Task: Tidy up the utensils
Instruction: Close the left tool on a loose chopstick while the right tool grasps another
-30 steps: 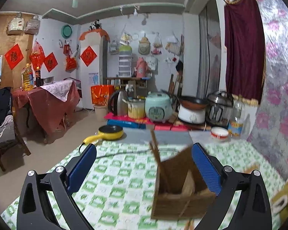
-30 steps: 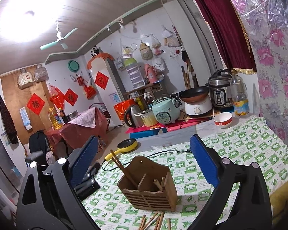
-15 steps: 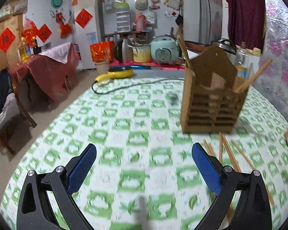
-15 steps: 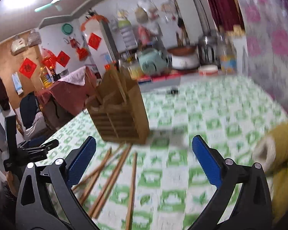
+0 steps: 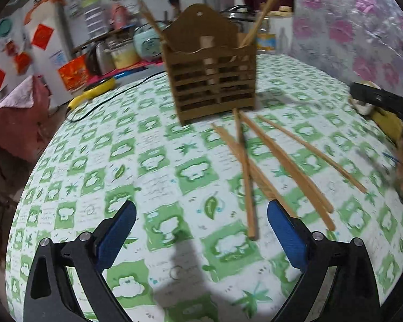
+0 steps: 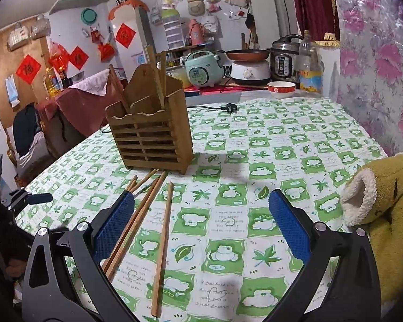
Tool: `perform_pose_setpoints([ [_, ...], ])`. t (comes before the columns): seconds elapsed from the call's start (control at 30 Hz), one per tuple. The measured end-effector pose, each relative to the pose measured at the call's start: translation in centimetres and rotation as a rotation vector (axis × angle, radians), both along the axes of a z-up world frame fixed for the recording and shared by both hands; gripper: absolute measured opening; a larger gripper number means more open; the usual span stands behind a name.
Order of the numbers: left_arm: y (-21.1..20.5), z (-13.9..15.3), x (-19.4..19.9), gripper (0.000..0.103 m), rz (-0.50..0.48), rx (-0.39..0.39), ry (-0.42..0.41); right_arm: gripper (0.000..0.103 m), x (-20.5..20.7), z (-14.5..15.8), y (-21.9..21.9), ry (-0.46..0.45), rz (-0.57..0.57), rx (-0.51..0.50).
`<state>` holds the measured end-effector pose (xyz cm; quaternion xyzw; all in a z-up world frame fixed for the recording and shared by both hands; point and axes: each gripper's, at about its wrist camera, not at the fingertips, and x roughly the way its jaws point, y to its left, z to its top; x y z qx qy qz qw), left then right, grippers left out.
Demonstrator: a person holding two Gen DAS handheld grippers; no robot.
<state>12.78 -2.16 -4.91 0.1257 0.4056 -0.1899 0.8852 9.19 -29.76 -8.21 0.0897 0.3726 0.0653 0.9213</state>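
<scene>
A wooden slatted utensil holder [image 6: 150,136] stands upright on the worktop [image 6: 268,145], which is covered by a green-and-white checked cloth, and a few chopsticks lean out of its top compartments. More loose chopsticks [image 6: 145,214] lie flat on the cloth just in front of the holder, fanned out with some crossing one another; in the left wrist view the same chopsticks [image 5: 268,166] spread toward the near right. The left gripper [image 5: 201,233] hovers above the cloth with its blue-padded fingers spread wide and nothing between them, the chopstick ends lying just by its right finger. The right gripper [image 6: 201,225] is likewise wide apart and empty, its left finger over the near ends of several chopsticks. A yellow-green plush toy [image 6: 384,209] sits at the right edge of the worktop. At the far side a black power cord [image 6: 215,107] trails across the cloth, and a red-and-white bowl [image 6: 281,88] rests beyond it.
</scene>
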Motion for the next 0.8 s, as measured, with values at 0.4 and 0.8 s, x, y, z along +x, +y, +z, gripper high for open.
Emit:
perform_pose_setpoints([
  [0.4, -2.1, -2.5, 0.9, 0.038, -0.089, 0.063, 0.15, 0.097, 0.4, -0.6, -0.8, 0.044, -0.019, 0.067],
  [0.8, 0.4, -1.3, -0.6, 0.006, 0.02, -0.008, 0.12, 0.096, -0.7, -1.6, -0.6, 0.113, 0.029, 0.094],
])
